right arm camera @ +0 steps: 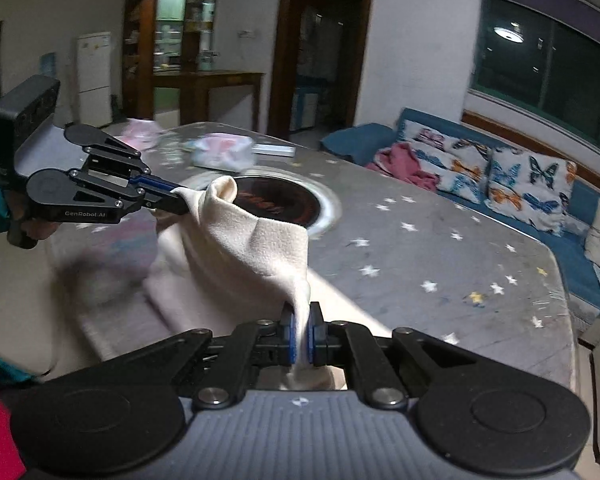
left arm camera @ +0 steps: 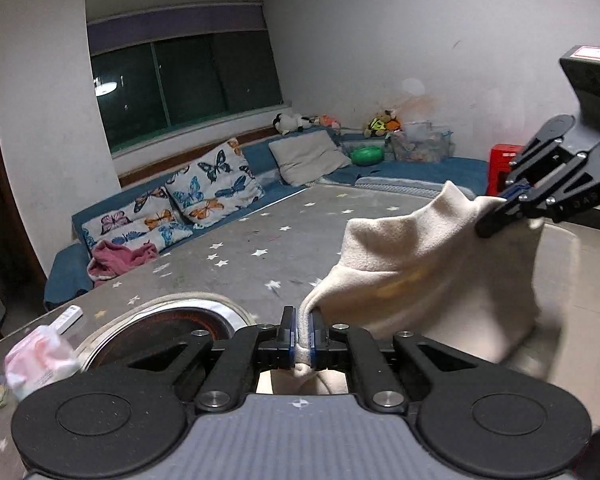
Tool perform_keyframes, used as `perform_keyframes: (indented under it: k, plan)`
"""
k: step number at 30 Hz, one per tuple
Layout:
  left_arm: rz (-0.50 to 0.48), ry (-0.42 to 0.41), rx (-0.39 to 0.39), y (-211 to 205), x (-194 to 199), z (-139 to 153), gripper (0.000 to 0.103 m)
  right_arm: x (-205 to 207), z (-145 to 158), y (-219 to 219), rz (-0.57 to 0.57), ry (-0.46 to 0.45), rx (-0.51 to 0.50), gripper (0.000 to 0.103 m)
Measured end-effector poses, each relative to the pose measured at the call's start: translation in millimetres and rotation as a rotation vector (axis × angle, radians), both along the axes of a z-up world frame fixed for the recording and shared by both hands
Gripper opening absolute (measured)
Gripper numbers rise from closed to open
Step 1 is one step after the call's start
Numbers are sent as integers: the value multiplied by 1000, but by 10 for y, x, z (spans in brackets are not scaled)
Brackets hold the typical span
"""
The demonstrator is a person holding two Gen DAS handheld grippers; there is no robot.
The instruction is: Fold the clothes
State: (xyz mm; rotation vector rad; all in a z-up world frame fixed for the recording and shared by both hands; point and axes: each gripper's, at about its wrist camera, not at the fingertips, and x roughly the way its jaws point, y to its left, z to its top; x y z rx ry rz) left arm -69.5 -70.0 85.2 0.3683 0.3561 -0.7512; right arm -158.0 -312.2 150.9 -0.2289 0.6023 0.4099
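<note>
**Both grippers pinch the cream garment**

Fingers of the left gripper [left arm camera: 302, 334] and right gripper [right arm camera: 301, 334] clamp the cream garment [left arm camera: 432, 276], lifted over the star-patterned table [left arm camera: 260, 236]. Only the right view shows a fridge [right arm camera: 94, 78]; only the left, plush toys [left arm camera: 382, 122].

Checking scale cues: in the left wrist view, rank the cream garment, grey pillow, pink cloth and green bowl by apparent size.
1. Cream garment, though nearest the camera.
2. Grey pillow.
3. Pink cloth, close to the pillow, so unsure.
4. Green bowl.
</note>
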Motion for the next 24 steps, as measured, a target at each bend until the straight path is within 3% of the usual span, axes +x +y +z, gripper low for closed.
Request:
perform_keyframes:
  k: [5, 8, 9, 11, 16, 19, 24]
  plan:
    - [73, 94, 24, -320, 725, -375, 7, 648, -345, -113, -115, 61, 17, 5]
    - [124, 167, 35, -411, 995, -605, 13, 926, -650, -172, -192, 100, 45, 9]
    - [143, 189, 36, -428, 1066, -667, 22, 977, -714, -201, -220, 104, 58, 11]
    - [185, 184, 35, -394, 1096, -692, 32, 1033, -822, -266, -273, 117, 93, 18]
    - [195, 191, -14, -312, 962, -546, 30, 910, -776, -354, -335, 86, 129, 22]
    - [199, 196, -43, -268, 877, -462, 30, 914, -679, -266, -301, 71, 150, 22]
    - [90, 208, -52, -390, 514, -489, 30, 1007, -574, -27, -229, 78, 177, 21]
